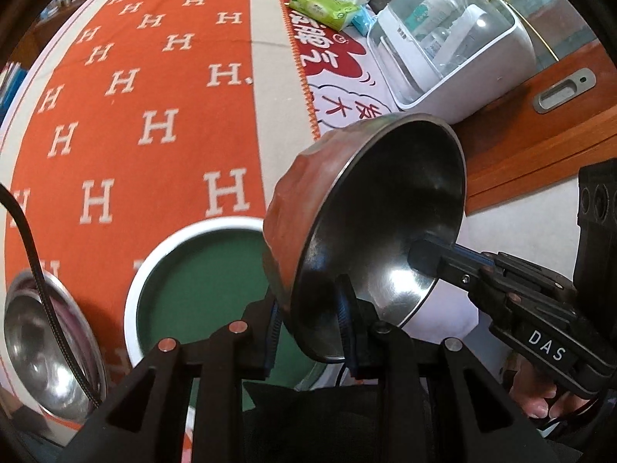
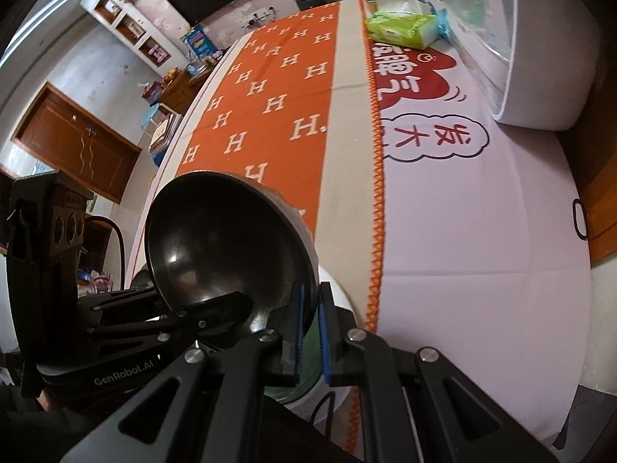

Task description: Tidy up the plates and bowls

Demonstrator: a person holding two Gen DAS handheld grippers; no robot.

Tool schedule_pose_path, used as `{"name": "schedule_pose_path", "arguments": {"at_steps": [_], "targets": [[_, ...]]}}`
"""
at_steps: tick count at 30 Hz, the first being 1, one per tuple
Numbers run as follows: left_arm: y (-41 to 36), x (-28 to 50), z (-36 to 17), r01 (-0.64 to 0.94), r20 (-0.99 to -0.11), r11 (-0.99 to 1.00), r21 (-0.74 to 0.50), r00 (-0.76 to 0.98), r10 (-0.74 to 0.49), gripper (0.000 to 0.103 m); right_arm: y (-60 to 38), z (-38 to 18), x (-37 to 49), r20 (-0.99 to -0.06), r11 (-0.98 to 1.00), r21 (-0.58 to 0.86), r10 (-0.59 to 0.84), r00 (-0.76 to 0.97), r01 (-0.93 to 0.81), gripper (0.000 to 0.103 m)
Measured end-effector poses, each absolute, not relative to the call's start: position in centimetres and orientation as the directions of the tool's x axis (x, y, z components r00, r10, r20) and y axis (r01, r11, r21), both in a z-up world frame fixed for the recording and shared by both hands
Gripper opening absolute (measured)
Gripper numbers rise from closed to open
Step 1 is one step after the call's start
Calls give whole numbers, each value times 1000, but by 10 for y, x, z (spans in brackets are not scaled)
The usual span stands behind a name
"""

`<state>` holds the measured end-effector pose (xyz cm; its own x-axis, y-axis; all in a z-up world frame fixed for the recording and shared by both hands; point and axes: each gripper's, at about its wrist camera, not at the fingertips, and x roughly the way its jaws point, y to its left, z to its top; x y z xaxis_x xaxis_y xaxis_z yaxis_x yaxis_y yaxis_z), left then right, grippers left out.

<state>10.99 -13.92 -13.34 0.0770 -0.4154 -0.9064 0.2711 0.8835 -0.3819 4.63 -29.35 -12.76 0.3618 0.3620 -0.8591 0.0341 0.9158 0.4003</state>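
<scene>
Above the table a steel bowl (image 1: 385, 208) hangs tilted, its dark inside showing, held by both grippers. My left gripper (image 1: 310, 308) is shut on its lower rim. My right gripper (image 1: 424, 256) comes in from the right with one finger inside the bowl. In the right wrist view the same bowl (image 2: 227, 239) stands at the left, and my right gripper (image 2: 311, 310) is shut on its rim with the blue pads (image 2: 300, 308) pressing it. The left gripper (image 2: 223, 305) grips the rim from the left. Below lies a green plate (image 1: 200, 270) with a white rim. A second steel bowl (image 1: 46, 332) sits at the lower left.
An orange cloth with H letters (image 1: 135, 96) covers the table, and a white printed cloth (image 2: 462, 231) lies to its right. A white steriliser box (image 1: 455, 38) and a green tissue pack (image 1: 324, 4) stand at the far right. A black cable (image 1: 38, 270) crosses the second bowl.
</scene>
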Motion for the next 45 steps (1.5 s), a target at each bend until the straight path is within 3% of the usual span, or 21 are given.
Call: {"name": "schedule_pose_path", "arguments": {"at_steps": [30, 45], "targets": [[33, 73, -118, 212, -927, 918, -337, 98, -362, 28, -114, -114, 37, -896, 939, 319, 343, 283, -128, 10], [93, 77, -135, 256, -939, 909, -327, 17, -343, 30, -50, -127, 33, -905, 940, 335, 340, 257, -66, 10]]}}
